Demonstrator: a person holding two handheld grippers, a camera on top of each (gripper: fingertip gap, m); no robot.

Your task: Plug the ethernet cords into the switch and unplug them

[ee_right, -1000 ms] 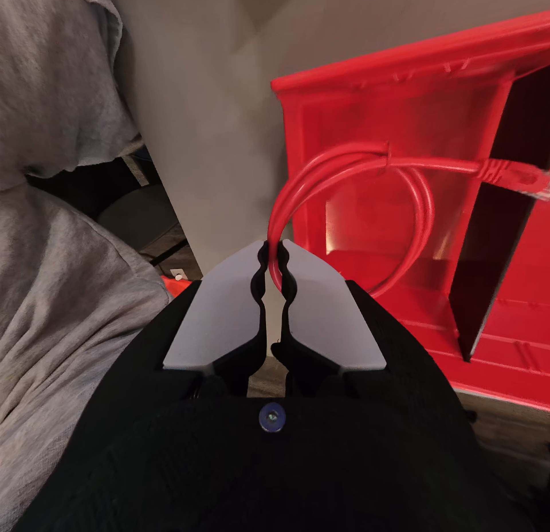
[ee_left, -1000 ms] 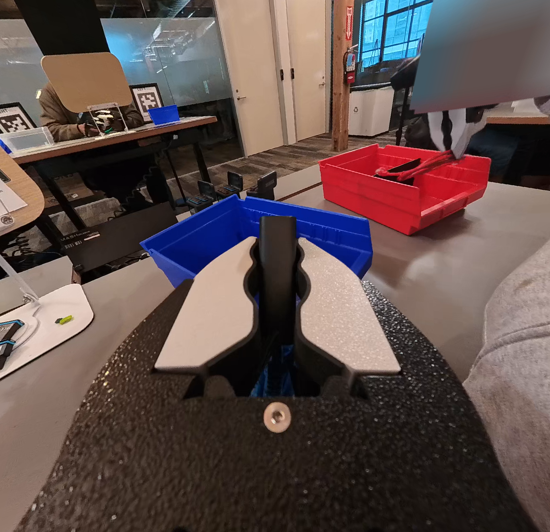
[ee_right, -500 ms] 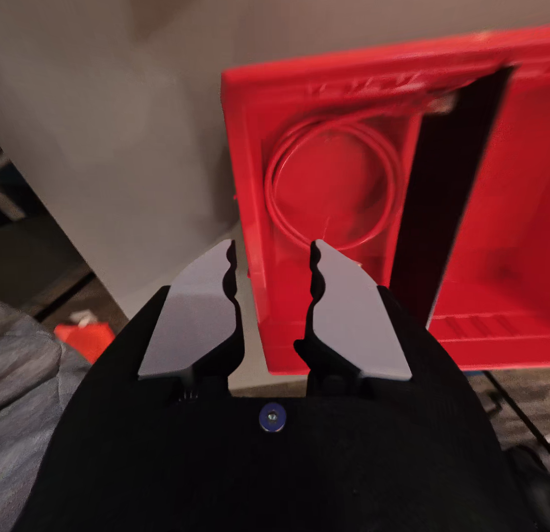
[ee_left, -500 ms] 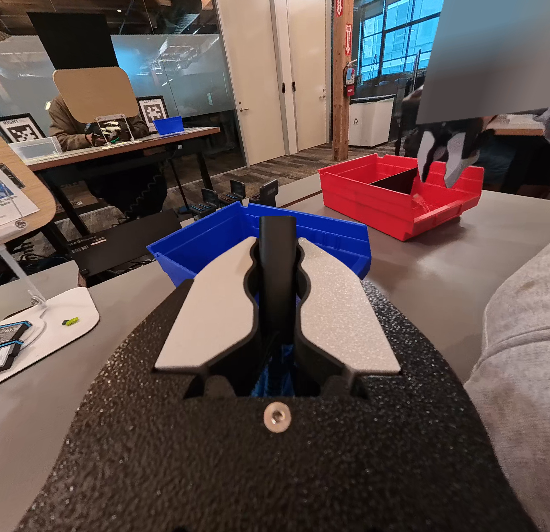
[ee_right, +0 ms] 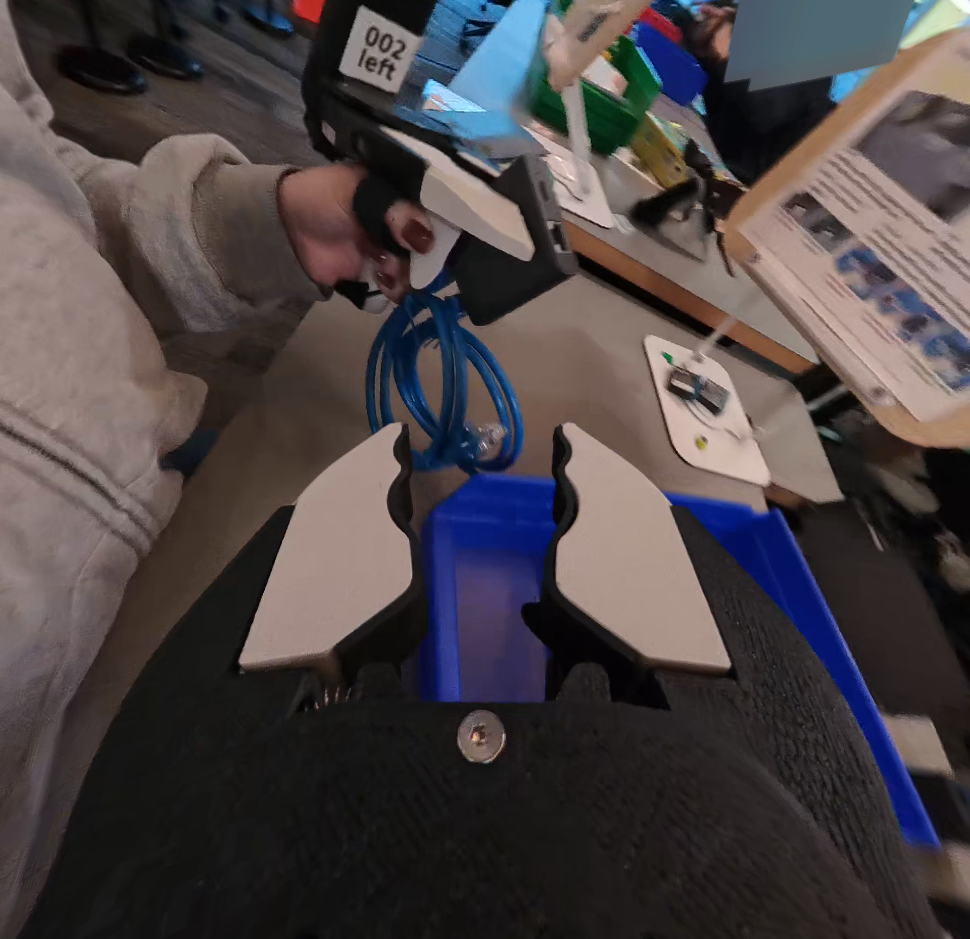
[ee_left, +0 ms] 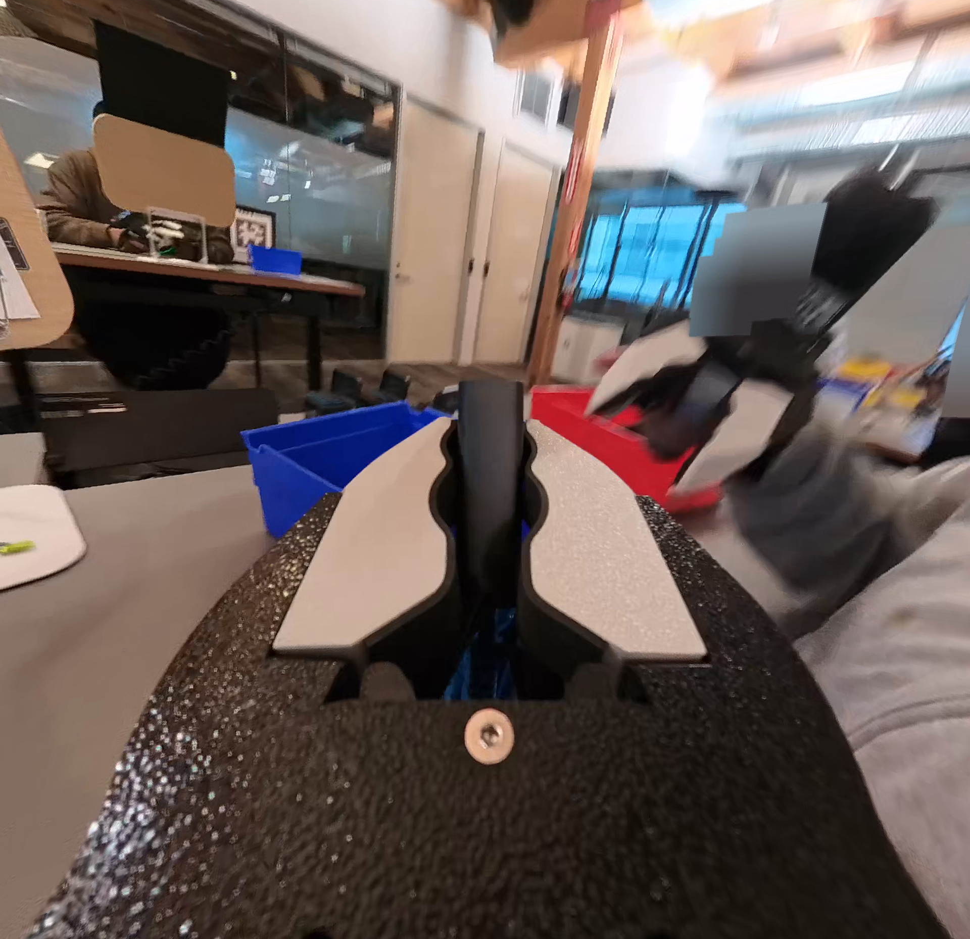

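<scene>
Left claw (ee_left: 491, 430) raised above grey surface (ee_right: 577, 346), clenched on black box-shaped switch (ee_left: 491, 472); coiled blue ethernet cord (ee_right: 446, 388) dangles beneath. Right claw (ee_right: 480, 457) released, bare, angled down over blue plastic bin (ee_right: 761, 546).

Red bin (ee_left: 603, 441) blurred, half hidden behind right claw (ee_left: 677, 430)
</scene>
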